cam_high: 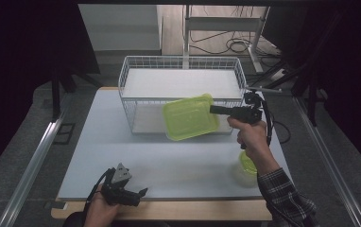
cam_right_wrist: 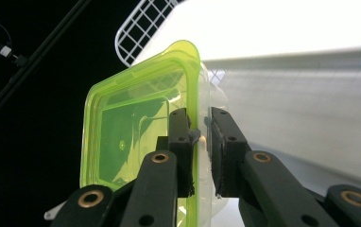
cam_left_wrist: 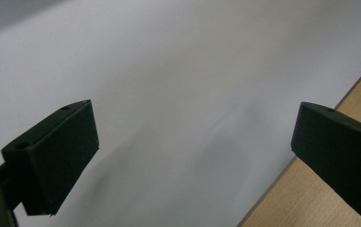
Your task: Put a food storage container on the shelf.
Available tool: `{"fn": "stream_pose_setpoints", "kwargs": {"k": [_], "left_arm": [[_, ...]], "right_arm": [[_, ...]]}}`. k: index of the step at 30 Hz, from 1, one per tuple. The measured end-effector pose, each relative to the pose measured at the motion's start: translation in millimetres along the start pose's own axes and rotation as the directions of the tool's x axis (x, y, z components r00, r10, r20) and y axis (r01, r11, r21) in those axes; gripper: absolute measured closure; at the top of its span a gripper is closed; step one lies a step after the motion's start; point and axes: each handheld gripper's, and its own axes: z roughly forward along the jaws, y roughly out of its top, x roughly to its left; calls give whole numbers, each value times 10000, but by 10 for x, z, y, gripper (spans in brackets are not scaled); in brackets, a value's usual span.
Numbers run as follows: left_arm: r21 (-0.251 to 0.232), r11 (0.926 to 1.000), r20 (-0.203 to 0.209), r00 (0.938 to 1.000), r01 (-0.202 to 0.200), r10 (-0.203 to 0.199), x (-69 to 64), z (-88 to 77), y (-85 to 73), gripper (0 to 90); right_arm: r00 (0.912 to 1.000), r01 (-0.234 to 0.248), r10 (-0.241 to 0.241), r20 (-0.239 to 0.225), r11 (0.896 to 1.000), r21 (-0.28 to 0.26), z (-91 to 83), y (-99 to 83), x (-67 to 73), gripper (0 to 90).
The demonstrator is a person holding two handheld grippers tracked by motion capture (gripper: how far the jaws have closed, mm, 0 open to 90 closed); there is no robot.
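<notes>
Table [cam_high: 169, 161] first: it is white and wide, and everything else sits on it or hangs over it. Far across the table from the person stands a white wire basket [cam_high: 136, 71] with a flat white sheet laid in it. In front of the basket, up in the air, hangs a see-through box with a green lid [cam_high: 190, 117]. It is tipped, so the lid's flat top faces the high view. The right gripper [cam_high: 215, 109] holds it by its rim on the side near the person's right hand. Its jaws are nearly closed and pinch the thin green edge and the clear wall together, as the right gripper view [cam_right_wrist: 200, 142] shows. A pinch on the rim is likely the easy way to carry a box this wide. I think it may be going into the basket. Close to the right sleeve, near the table's edge, sits a small round tub with a green lid [cam_high: 247, 165]. The left gripper [cam_high: 143, 192] rests at the near edge of the table, jaws wide apart and holding nothing, maybe waiting its turn.
</notes>
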Motion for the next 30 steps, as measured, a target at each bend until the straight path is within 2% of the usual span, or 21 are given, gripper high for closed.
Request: {"fn": "stream_pose_setpoints", "kwargs": {"k": [9,14,30], "left_arm": [[-42,10000,73,10000,25,-24,4,0,-2,11],[-45,10000,85,10000,33,-33,6,1,-3,10],[-27,10000,142,9999,61,-61,3,5,-5,10]], "right_arm": [[9999,46,-41,167,9994,-348,58,276,85,799],[9994,89,-72,333,9987,-499,81,373,108,798],[9952,-32,150,962,9925,-1218,153,703,92,798]]}}
